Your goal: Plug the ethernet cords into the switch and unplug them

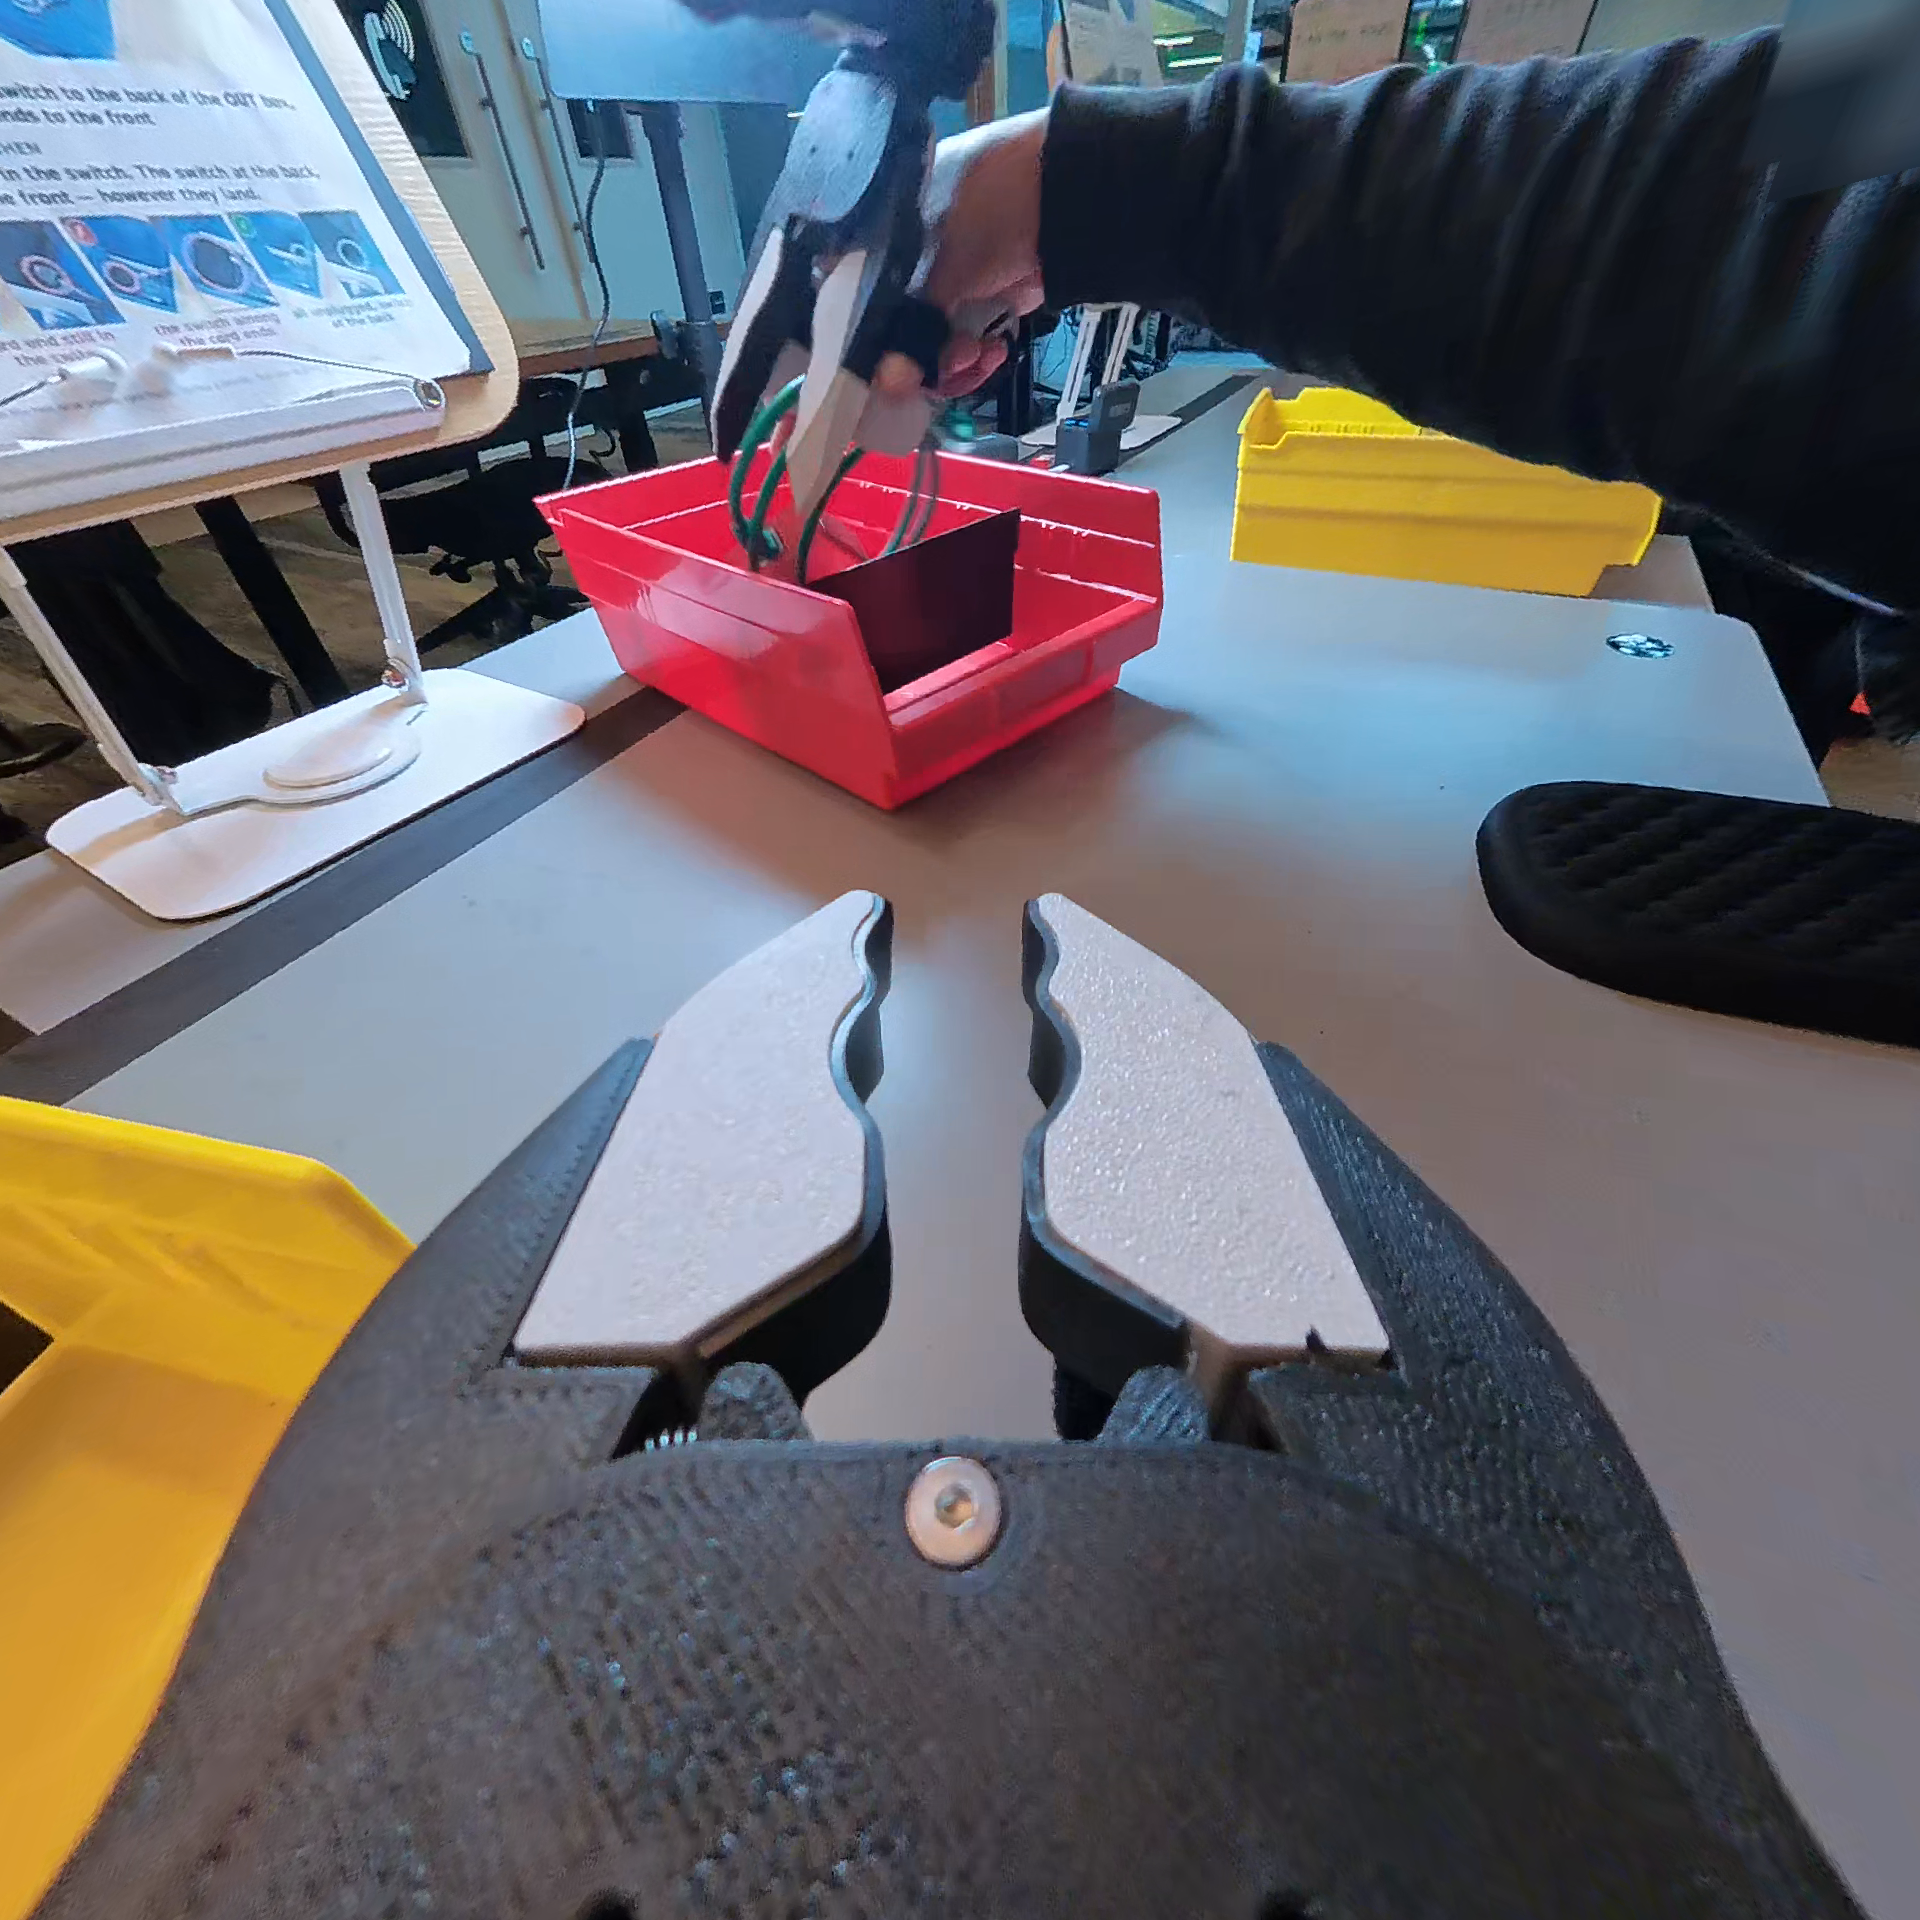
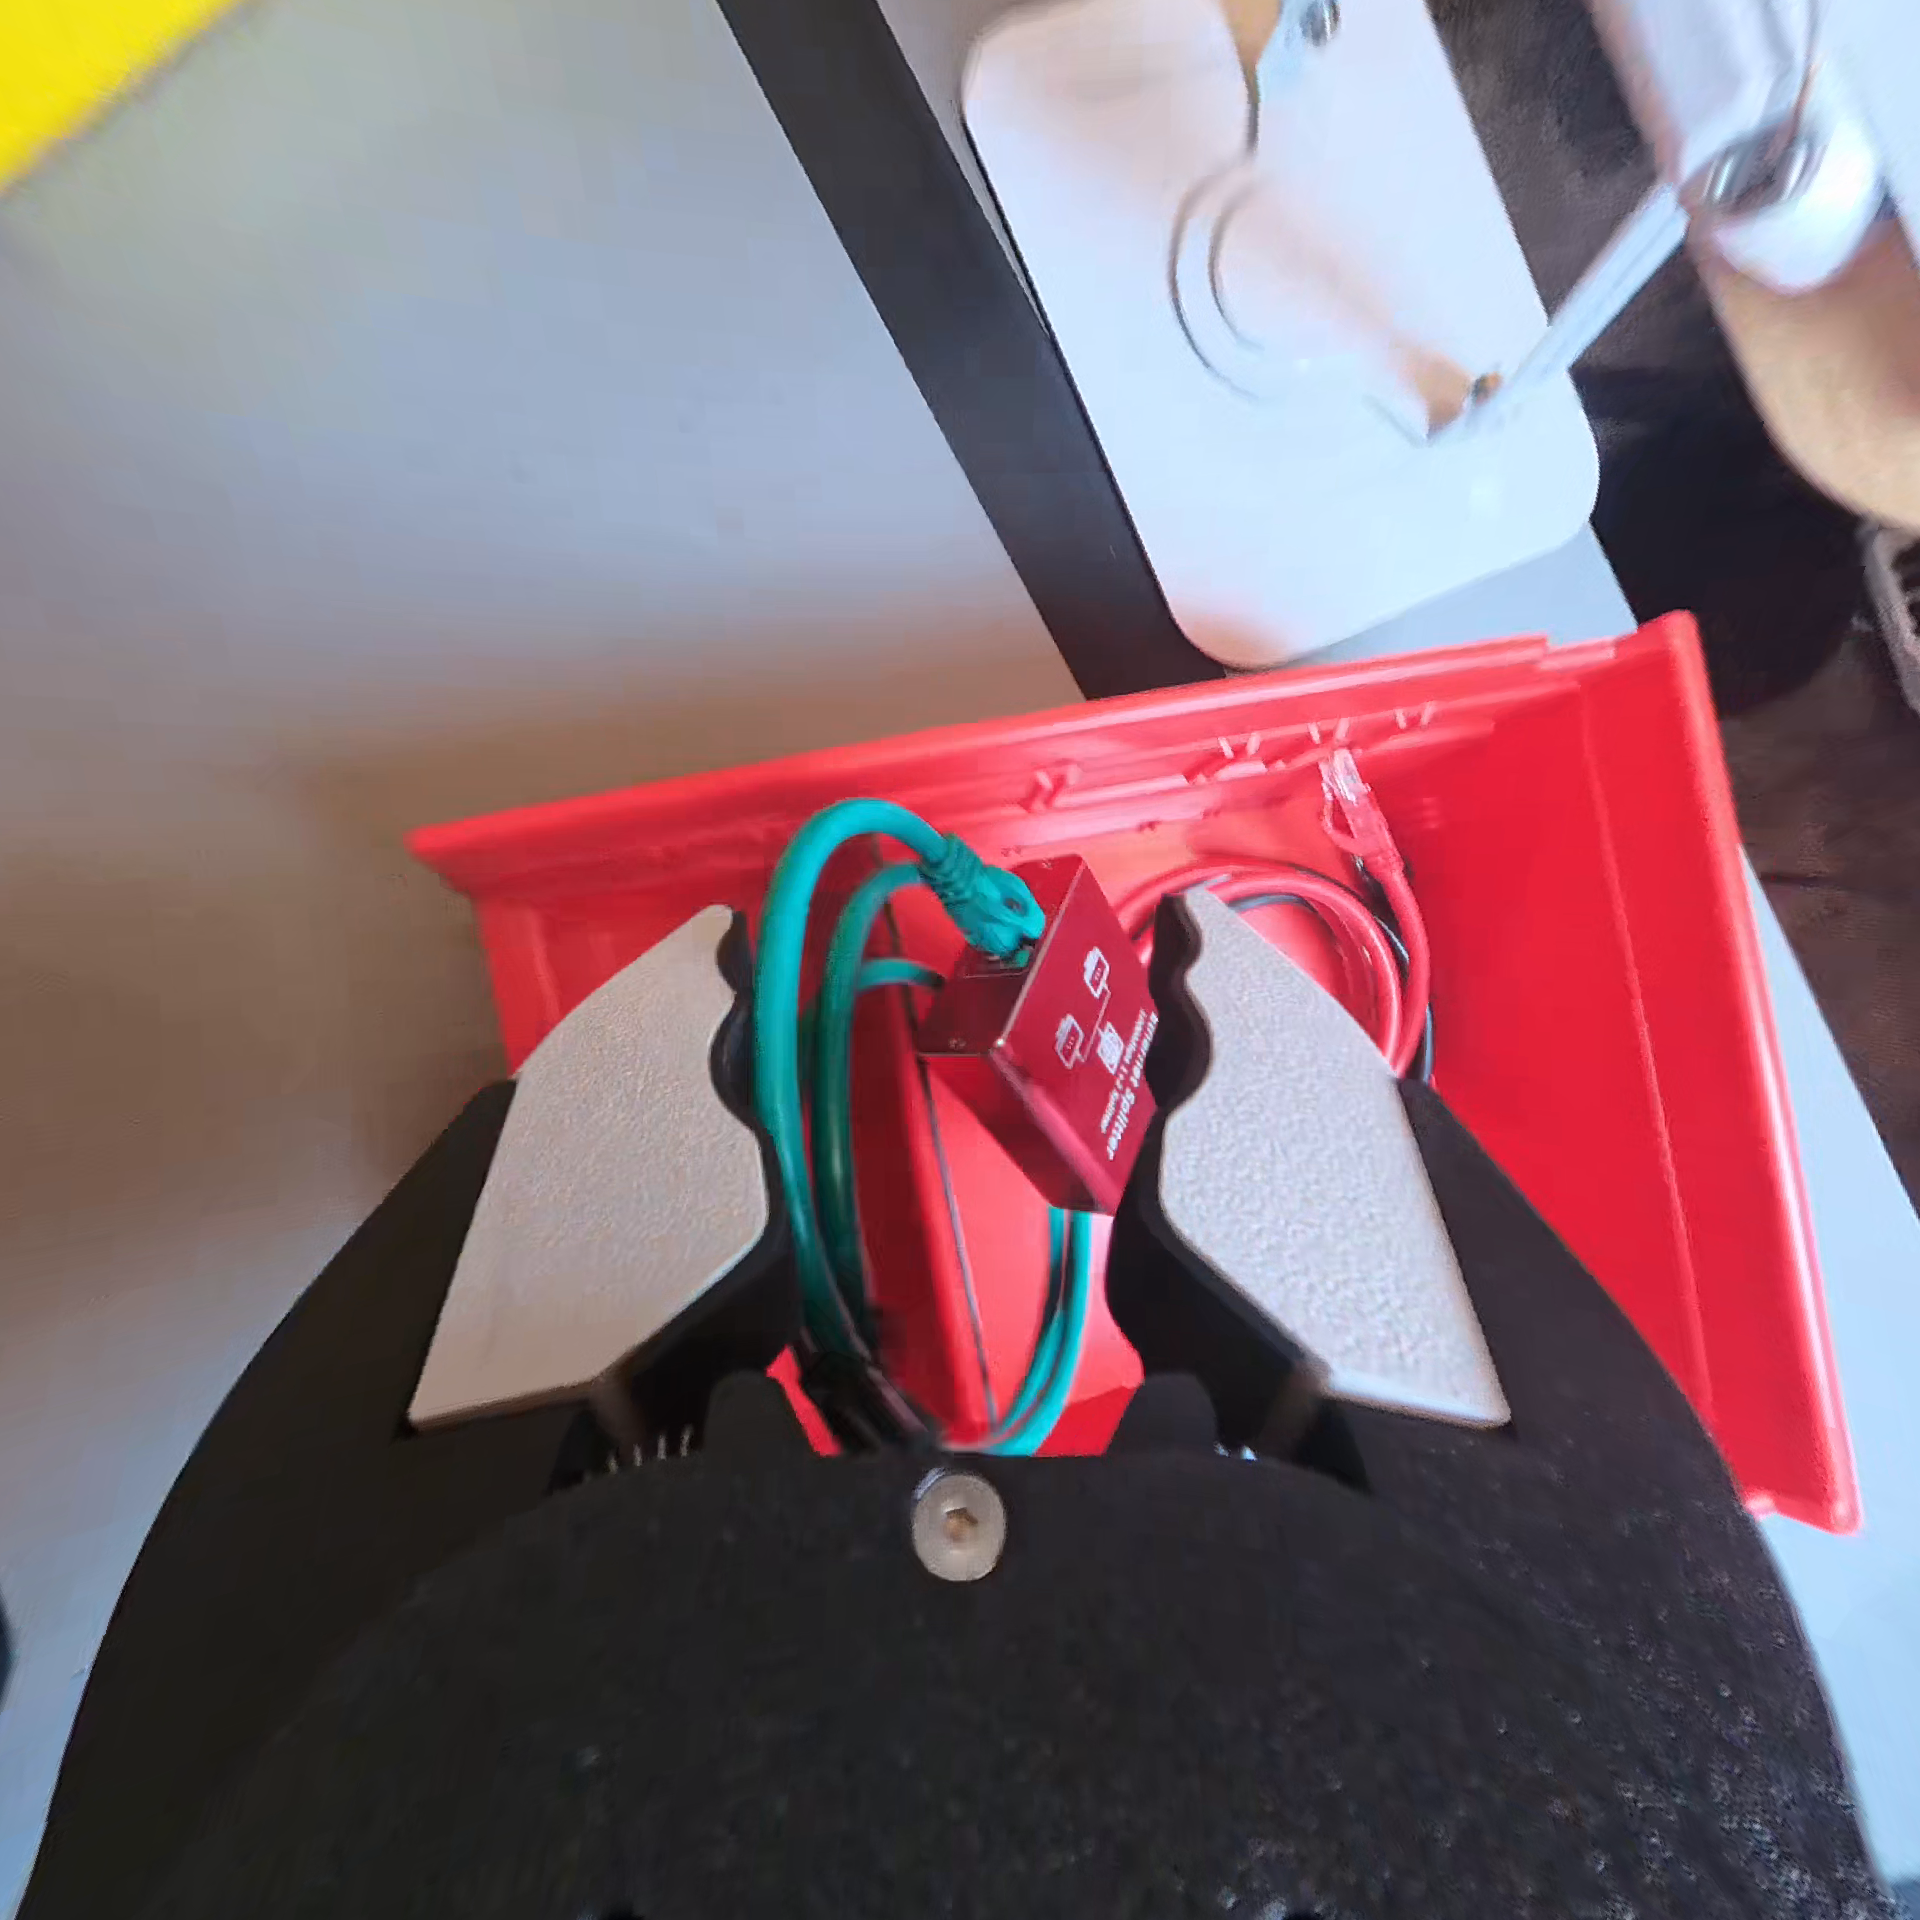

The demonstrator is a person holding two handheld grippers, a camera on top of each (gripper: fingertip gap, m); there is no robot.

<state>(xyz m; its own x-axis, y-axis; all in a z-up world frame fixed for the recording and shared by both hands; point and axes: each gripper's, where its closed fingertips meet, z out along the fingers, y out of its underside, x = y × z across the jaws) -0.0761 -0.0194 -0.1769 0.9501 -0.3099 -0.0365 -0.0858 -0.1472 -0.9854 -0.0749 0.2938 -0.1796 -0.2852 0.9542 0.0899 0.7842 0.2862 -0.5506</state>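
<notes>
The left gripper (image 1: 956, 935), with pale textured pads on black fingers, hovers low over the grey table (image 1: 1299, 831), its jaws a little apart with nothing between them. Farther off, the right gripper (image 2: 940, 956) points down into a red plastic bin (image 2: 1621, 987), held by a hand (image 1: 982, 260) in a dark sleeve. Its jaws are spread wide, gripping nothing. Between them sits the small red metal switch box (image 2: 1049, 1029), tilted, with a green ethernet cord (image 2: 800, 1091) plugged into one end and looping beside the left finger. A red ethernet cord (image 2: 1382, 935) lies coiled in the bin, its plug loose. A white document stand (image 1: 312, 769) sits near the bin, and yellow plastic bins (image 1: 1423, 488) rest on the table.
</notes>
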